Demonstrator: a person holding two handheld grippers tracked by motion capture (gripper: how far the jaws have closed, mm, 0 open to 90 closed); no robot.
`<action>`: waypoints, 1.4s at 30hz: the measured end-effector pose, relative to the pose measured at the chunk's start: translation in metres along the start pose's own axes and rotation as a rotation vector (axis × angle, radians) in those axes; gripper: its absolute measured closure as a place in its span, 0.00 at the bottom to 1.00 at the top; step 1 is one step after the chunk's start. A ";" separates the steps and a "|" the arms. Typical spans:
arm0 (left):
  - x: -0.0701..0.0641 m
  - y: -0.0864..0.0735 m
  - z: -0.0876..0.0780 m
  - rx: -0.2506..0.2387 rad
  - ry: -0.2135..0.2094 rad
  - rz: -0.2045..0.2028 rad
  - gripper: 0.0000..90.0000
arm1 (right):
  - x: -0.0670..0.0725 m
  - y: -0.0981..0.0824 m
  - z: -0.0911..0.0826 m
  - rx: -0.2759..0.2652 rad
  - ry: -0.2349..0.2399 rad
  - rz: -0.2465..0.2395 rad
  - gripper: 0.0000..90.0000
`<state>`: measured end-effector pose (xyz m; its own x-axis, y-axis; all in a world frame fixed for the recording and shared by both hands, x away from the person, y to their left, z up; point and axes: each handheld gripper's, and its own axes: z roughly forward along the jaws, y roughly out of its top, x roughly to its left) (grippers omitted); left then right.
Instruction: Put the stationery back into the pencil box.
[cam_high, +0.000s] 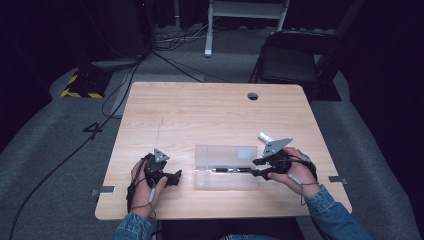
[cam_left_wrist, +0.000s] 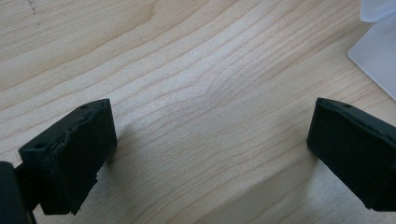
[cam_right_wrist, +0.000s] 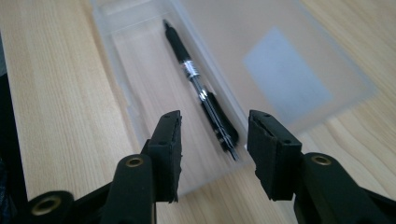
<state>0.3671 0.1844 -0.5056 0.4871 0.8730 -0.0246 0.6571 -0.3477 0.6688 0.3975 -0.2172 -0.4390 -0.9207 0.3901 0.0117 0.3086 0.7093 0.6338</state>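
1. Pen lies flat in the tray of a clear plastic case, just ahead of the right gripper and between the lines of its two jaws, its clip end nearest them.
2. Right gripper's jaws stand partly apart with nothing clamped; neither pad touches the pen (it rests on the tray floor on its own).
3. Beyond the pen's far tip the case runs on away from that gripper, and its open lid lies flat beside the tray.
4. In the high view, the case sits between the two grippers, the right gripper at its end.
5. Left gripper hovers low over bare table, jaws wide apart and empty, a corner of the case just off to one side.
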 end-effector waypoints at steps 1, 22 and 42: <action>0.000 0.000 0.000 0.000 0.000 0.000 0.02 | -0.002 -0.002 -0.005 -0.008 -0.011 0.018 0.62; 0.000 0.000 0.000 0.000 0.000 0.000 0.02 | -0.037 -0.040 -0.050 0.029 -0.172 0.251 0.57; 0.000 0.000 0.000 0.000 0.000 0.000 0.02 | -0.072 -0.076 -0.063 0.043 -0.332 0.438 0.50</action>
<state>0.3671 0.1844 -0.5057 0.4869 0.8731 -0.0249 0.6571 -0.3473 0.6690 0.4259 -0.3359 -0.4392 -0.5811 0.8136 0.0179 0.6619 0.4597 0.5921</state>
